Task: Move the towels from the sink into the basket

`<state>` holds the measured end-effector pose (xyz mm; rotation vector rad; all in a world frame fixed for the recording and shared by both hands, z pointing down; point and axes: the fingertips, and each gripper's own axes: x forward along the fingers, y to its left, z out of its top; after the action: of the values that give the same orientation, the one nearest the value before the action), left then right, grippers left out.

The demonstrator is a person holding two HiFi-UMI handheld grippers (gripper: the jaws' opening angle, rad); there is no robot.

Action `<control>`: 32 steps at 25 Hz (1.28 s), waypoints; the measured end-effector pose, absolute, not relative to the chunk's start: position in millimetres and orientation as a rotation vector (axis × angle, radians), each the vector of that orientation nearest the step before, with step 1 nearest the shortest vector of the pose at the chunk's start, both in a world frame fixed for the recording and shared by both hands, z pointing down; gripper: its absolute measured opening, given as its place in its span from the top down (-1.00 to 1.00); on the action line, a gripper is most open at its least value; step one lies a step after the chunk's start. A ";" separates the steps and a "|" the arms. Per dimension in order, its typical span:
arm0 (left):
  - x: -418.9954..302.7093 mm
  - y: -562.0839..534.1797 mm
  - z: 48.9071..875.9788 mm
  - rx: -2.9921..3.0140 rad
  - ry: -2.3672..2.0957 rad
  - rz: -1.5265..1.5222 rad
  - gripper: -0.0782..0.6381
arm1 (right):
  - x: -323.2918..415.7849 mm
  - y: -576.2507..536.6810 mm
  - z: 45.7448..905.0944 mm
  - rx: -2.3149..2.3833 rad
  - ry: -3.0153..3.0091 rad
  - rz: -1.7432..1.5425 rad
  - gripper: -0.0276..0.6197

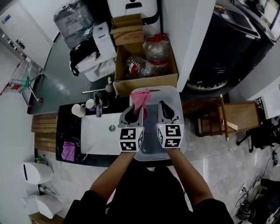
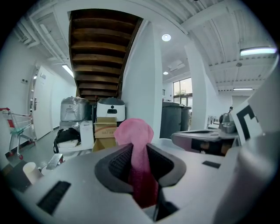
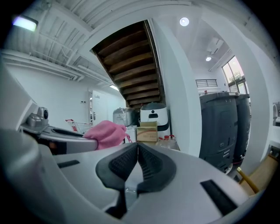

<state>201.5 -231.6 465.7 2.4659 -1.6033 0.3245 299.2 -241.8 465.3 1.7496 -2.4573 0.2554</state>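
Pink towel (image 1: 141, 99) hangs above the basket (image 1: 176, 97), pinched between the barely parted jaws of the left gripper (image 1: 135, 110) — the carry looks nearly done, so next comes lowering and letting go; the right gripper (image 1: 165, 108) is closed on nothing.

Room stock, as you see it looking down:

- 12 o'clock: an open cardboard box (image 1: 146, 81) holding plastic bottles (image 1: 155, 48); beyond it a smaller closed carton (image 1: 127, 28) and a white appliance (image 1: 131, 6).
- 11 o'clock: a black bag (image 1: 81, 57) lying on white boxes, with a plastic-wrapped stack (image 1: 72, 17) behind.
- 10 o'clock: a red-handled shopping cart (image 1: 19, 78) on the grey-green floor (image 1: 57, 87).
- 1 o'clock: a white pillar (image 1: 192, 39).
- 2 o'clock: large dark bins (image 1: 227, 43).
- 3 o'clock: a wooden stool (image 1: 227, 118).
- 5 o'clock: pale marbled floor (image 1: 227, 170).
- Above you: the underside of a dark wooden staircase (image 2: 103, 48), round ceiling lamps (image 2: 166, 37), a strip light (image 2: 258, 51), and a tall window (image 2: 181, 94).
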 end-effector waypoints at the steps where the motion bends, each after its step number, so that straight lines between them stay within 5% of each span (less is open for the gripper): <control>1: 204.6 -232.6 467.0 2.455 -1.610 0.328 0.51 | 301.9 -242.7 465.1 1.742 -2.465 0.257 0.86; 32: 242.2 -269.5 597.2 2.158 -1.644 0.579 0.49 | 326.2 -278.3 461.5 1.650 -2.580 0.298 0.86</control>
<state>242.2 -269.5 597.2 2.1580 -1.6445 0.5787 326.2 -278.3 461.5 1.6498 -2.5804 0.2977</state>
